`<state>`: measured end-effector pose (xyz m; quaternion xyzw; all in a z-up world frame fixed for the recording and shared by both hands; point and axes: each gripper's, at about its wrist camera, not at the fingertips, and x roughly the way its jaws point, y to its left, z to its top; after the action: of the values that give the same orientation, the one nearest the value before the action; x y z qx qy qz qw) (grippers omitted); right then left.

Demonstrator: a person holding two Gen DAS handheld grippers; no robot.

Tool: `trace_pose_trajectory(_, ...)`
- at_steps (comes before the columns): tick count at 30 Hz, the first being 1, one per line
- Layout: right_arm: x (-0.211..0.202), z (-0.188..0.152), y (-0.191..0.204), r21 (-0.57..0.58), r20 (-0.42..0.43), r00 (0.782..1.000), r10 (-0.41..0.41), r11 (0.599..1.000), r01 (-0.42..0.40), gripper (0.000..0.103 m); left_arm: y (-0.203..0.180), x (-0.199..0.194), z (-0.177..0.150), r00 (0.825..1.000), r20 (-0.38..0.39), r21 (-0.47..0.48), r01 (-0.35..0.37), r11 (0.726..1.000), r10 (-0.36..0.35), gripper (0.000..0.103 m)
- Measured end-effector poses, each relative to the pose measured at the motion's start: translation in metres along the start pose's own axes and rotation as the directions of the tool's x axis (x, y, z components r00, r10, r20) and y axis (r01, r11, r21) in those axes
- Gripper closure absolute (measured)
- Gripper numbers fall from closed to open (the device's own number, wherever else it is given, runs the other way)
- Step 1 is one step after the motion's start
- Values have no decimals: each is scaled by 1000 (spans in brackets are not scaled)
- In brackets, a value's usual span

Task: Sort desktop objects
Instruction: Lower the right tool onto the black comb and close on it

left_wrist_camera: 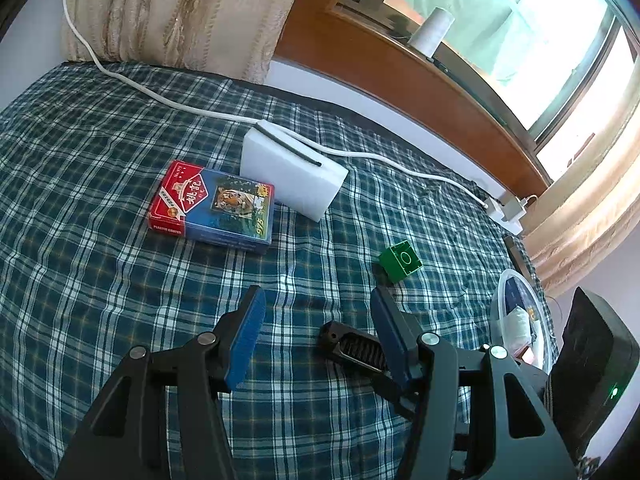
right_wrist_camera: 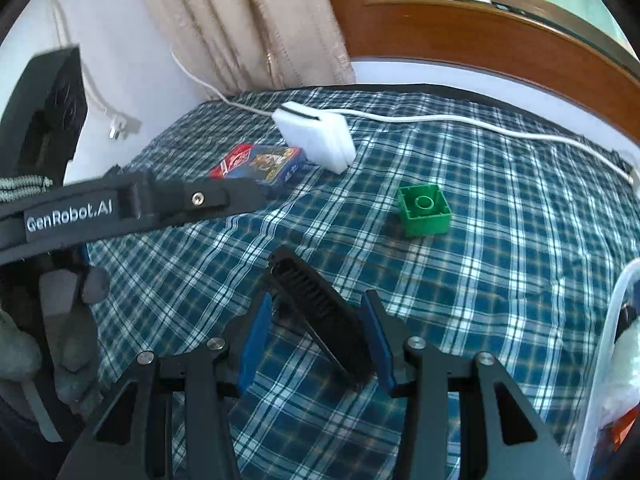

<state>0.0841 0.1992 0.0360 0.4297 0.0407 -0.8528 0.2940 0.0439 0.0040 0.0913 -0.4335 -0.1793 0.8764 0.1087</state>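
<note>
Here the right gripper has a black comb between its blue pads, the toothed bar running lengthwise up the gap and sticking out past the fingertips. The pads sit close on either side of it, but whether they actually press it I cannot tell from the right wrist view; in the left wrist view the comb lies low over the checked cloth near the front edge of the table. The left gripper has its fingers apart with nothing in them.

The comb looks like light, stiff plastic, long and thin, so it should lift with little force, though it may pivot if pinched at one end. A hold across the solid spine near the middle seems safer than on the teeth, which could bend or slip.

Further back, a green block sits alone towards the right side: hard, small, square-sided, easy to pinch across two flat faces. A card box and a white sponge lie touching near the middle, with a white cable behind them. The box is rigid but glossy and likely slippery; the sponge will squash. A clear tub at the right edge already holds a few things.
</note>
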Motion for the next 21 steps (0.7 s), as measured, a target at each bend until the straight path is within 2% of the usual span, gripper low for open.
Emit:
trace_pose_trajectory(6, 4, -2, 7, -74, -3, 998, -69, 995, 68, 58, -4, 4, 0, 1000, -8, 13, -4, 1000, 4, 45)
trace_pose_trajectory(21, 4, -7, 10, -126, -26, 998, -63, 990, 59, 61, -1, 12, 1, 1000, -17, -4, -12, 1000, 12, 45)
